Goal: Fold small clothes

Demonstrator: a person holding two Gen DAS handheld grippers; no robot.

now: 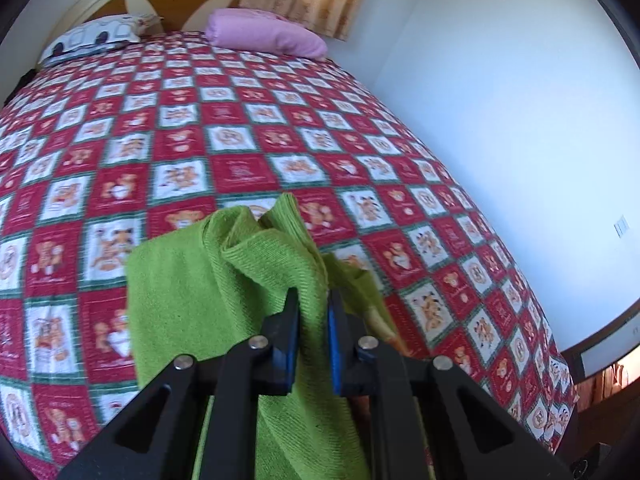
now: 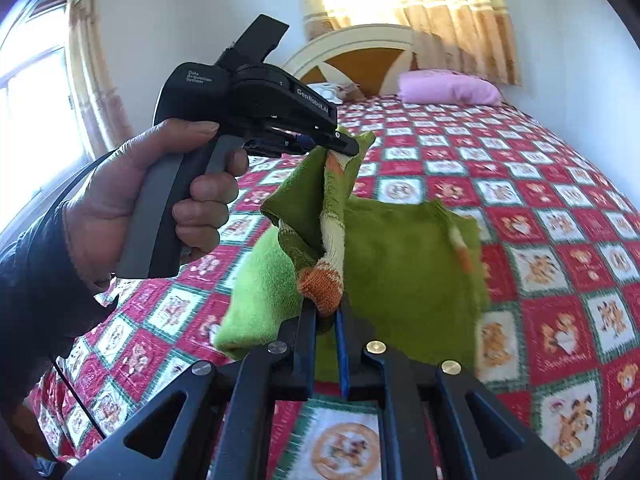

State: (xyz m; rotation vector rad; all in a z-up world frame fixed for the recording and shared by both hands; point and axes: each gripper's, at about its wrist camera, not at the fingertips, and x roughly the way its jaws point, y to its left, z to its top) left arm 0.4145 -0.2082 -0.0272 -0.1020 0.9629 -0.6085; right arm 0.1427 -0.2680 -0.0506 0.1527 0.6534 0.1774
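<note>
The left tool (image 1: 314,300), at the bottom centre of its own view, pinches a bunched fold of the green garment (image 1: 240,280) between its blue pads. In the right wrist view this same tool (image 2: 348,146) sits in the upper centre, held by the left hand (image 2: 156,196), with the garment's edge caught at its tip. The right tool (image 2: 326,312), at the bottom centre of its view, is pressed together on an orange knitted cuff (image 2: 322,282) of the garment (a striped white and orange band runs up from it).

The garment (image 2: 400,264) hangs between the two tools above the bed (image 1: 360,128), its lower part draped towards the quilt. The quilt (image 2: 540,200) is a red and white check with bear prints. At the upper part of each view lie a pink pillow (image 1: 264,36) and a white patterned pillow (image 1: 92,38) against the headboard (image 2: 360,52), with curtains (image 2: 460,36) behind.
</note>
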